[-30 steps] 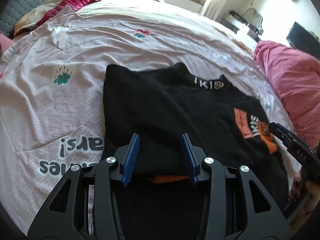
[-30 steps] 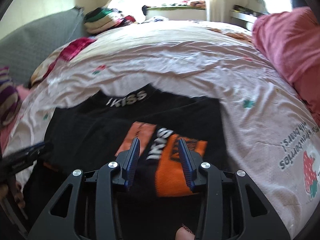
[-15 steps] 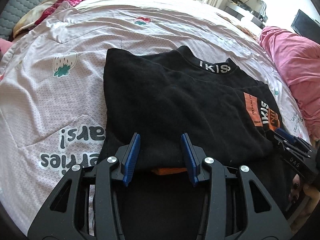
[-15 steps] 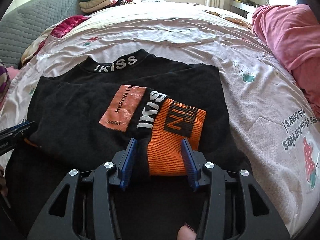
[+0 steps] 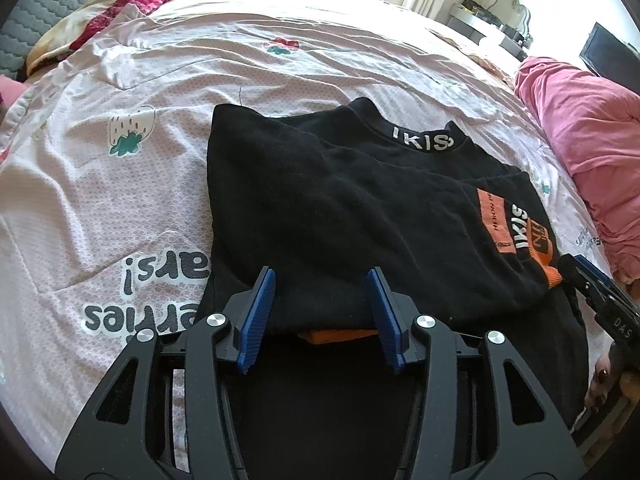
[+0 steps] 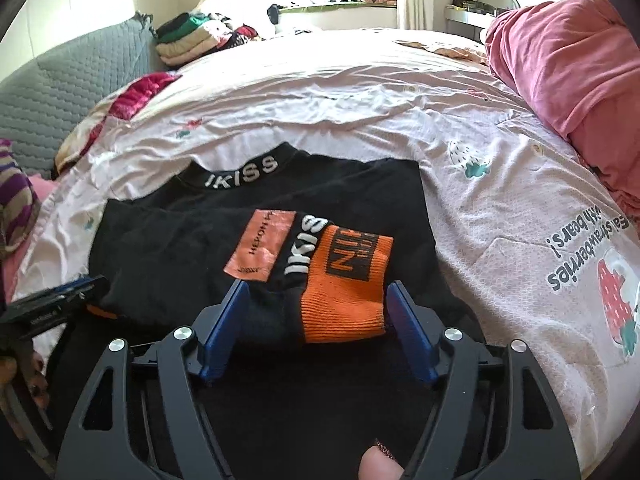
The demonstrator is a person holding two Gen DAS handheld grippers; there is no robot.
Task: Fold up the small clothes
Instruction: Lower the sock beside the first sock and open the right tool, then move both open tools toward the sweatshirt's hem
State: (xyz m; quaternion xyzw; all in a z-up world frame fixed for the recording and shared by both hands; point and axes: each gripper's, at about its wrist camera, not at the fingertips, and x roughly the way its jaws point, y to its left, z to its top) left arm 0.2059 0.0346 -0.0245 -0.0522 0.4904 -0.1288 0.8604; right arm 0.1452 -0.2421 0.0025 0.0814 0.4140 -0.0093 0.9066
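Observation:
A black sweater (image 5: 340,200) with a white-lettered collar (image 5: 422,142) lies flat on the bed, both sleeves folded across its front. My left gripper (image 5: 320,276) sits over the near edge of the folded black layer. Its jaws are opening, the cloth lies flat between them, and an orange strip (image 5: 336,334) peeks out below. In the right wrist view the sweater (image 6: 180,248) shows its orange cuff (image 6: 344,280) between the fingers of my right gripper (image 6: 316,286). Those jaws are opening, with gaps beside the cuff. Each gripper shows in the other's view: right gripper (image 5: 592,292), left gripper (image 6: 60,300).
The bed sheet (image 5: 120,200) is pale pink with strawberry prints. A bunched pink blanket (image 6: 568,48) lies at the right edge. A stack of folded clothes (image 6: 188,36) and a grey quilted pad (image 6: 60,80) sit at the far left. A hand (image 5: 600,380) grips the right tool.
The folded sleeves have come down flat onto the sweater. My right jaws have spread wide off the orange cuff, and the left jaws have widened a little.

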